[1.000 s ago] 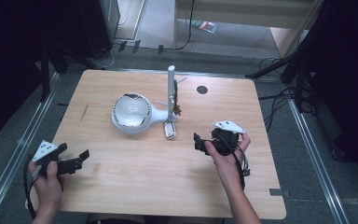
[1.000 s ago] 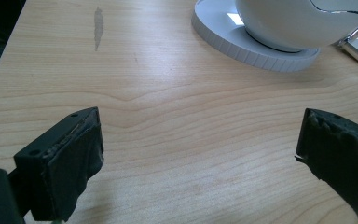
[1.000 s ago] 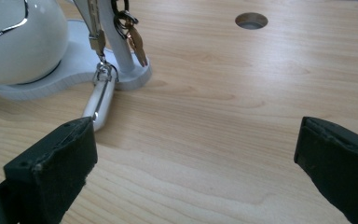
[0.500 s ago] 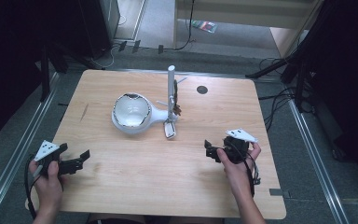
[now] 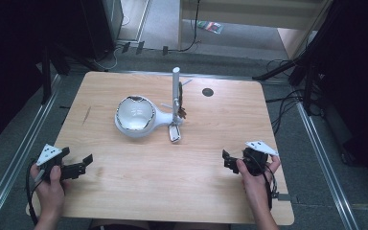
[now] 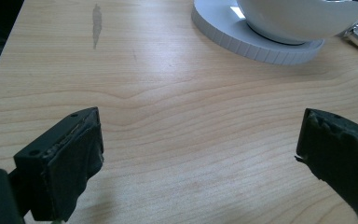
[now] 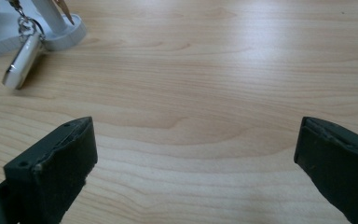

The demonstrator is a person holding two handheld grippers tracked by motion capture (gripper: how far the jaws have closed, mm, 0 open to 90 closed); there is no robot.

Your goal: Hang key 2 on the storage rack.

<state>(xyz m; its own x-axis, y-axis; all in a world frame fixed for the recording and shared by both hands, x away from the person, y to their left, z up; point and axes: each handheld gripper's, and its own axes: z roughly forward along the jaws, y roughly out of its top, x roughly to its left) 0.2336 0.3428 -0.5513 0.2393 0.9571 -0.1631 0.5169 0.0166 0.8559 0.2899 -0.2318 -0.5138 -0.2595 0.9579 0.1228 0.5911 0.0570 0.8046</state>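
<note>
Both the left gripper (image 5: 79,164) and right gripper (image 5: 231,160) rested released near the table edge, the white keychain stand (image 5: 174,103) well ahead, so a reach forward seemingly came next.

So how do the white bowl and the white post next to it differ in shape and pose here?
The bowl is round, wide and low, its opening facing up; the post is thin and stands upright, taller than the bowl. The bowl sits on a ridged round base; the post rises from a smaller foot, with a keyring and a small white fob at its bottom. Both are white and joined as one stand on the table.
</note>
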